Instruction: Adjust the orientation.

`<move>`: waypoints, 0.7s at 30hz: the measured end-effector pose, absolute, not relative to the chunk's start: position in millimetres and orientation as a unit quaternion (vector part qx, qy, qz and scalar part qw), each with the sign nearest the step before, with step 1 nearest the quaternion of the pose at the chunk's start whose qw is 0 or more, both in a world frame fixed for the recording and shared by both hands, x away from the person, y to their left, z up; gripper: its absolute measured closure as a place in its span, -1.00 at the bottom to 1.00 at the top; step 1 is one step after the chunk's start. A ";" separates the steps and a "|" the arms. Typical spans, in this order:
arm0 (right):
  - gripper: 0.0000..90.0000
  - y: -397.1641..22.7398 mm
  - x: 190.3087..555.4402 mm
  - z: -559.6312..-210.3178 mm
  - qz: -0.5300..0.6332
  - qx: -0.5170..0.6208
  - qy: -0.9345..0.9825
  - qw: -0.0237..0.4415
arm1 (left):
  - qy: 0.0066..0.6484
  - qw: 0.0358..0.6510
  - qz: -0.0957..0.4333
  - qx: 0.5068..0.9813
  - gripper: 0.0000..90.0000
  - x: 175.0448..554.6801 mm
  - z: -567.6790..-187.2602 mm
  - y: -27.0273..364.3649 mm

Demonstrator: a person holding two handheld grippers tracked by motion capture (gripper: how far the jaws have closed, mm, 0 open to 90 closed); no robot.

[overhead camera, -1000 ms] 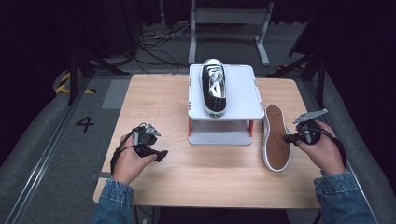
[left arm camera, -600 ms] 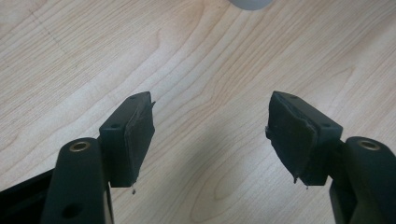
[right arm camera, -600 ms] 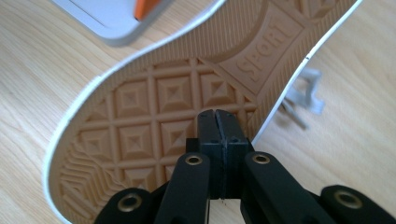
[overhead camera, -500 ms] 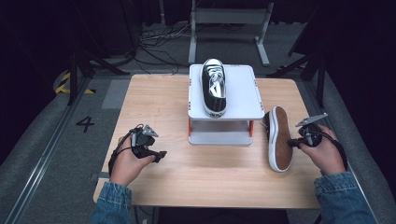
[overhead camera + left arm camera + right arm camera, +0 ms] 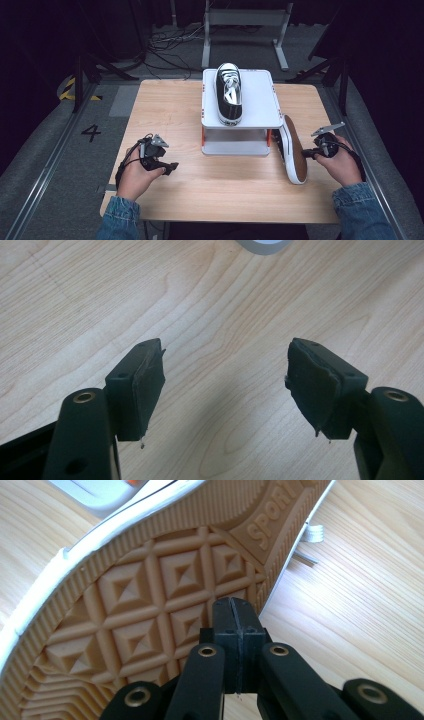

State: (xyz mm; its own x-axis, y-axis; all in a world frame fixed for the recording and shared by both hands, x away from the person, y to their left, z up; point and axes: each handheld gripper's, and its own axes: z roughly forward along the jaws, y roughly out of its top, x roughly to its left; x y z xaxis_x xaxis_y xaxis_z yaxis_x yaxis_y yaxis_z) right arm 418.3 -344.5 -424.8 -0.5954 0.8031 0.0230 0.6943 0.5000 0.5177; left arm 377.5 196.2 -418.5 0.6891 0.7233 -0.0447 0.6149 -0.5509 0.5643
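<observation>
**Ana:** High view first. What is close to us?

**Ben:** Two hands with blue sleeves. The left hand-held gripper (image 5: 172,166) rests low on the wooden surface (image 5: 170,110). Its jaws are wide apart and hold nothing.

**Ana:** And the right hand-held gripper (image 5: 304,154)?

**Ben:** Its jaws are pressed tight together. The tip is right at the tan sole of a shoe (image 5: 292,150). I see nothing between the jaws, so it looks like it is pushing, not holding.

**Ana:** Where is that shoe?

**Ben:** It stands on its side, leaning at the right edge of the white stand (image 5: 260,100), sole facing the right hand.

**Ana:** What is farther back?

**Ben:** A black and white sneaker (image 5: 229,95) sits on top of the stand, toe pointing away.

**Ana:** How would the tipped shoe feel?

**Ben:** I think it is light. The sole is bumpy rubber, so it should not slip much. The cloth top is soft and will squash. I would pinch the rim by the heel or the side wall, where it is stiffer.
</observation>
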 end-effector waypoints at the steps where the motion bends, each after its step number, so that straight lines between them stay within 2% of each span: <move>1: 1.00 -344.5 418.3 -424.8 0.245 0.436 0.859 0.111 | 0.383 0.280 0.099 0.875 -0.29 377.5 -418.4 197.1; 6: 1.00 -338.4 415.3 -418.3 0.252 0.434 0.859 0.100 | 0.385 0.278 0.093 0.875 -0.30 378.6 -421.1 196.9; 10: 1.00 -334.7 409.8 -408.4 0.258 0.425 0.861 0.110 | 0.384 0.279 0.092 0.875 -0.30 378.5 -421.1 197.6; 16: 1.00 -306.5 401.5 -386.5 0.284 0.372 0.875 0.122 | 0.391 0.277 0.092 0.873 -0.30 372.2 -422.8 202.5; 21: 1.00 -282.3 403.7 -386.5 0.285 0.338 0.890 0.112 | 0.401 0.277 0.091 0.869 -0.30 366.8 -423.7 209.5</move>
State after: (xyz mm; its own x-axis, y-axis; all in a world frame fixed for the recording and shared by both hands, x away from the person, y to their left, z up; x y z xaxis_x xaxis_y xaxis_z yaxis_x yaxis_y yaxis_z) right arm 403.7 -282.3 -386.5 -0.7459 0.6661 -0.0059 0.5385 0.6082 0.5831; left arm 366.8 209.5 -423.7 0.6617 0.7471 -0.0634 0.6463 -0.5254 0.5535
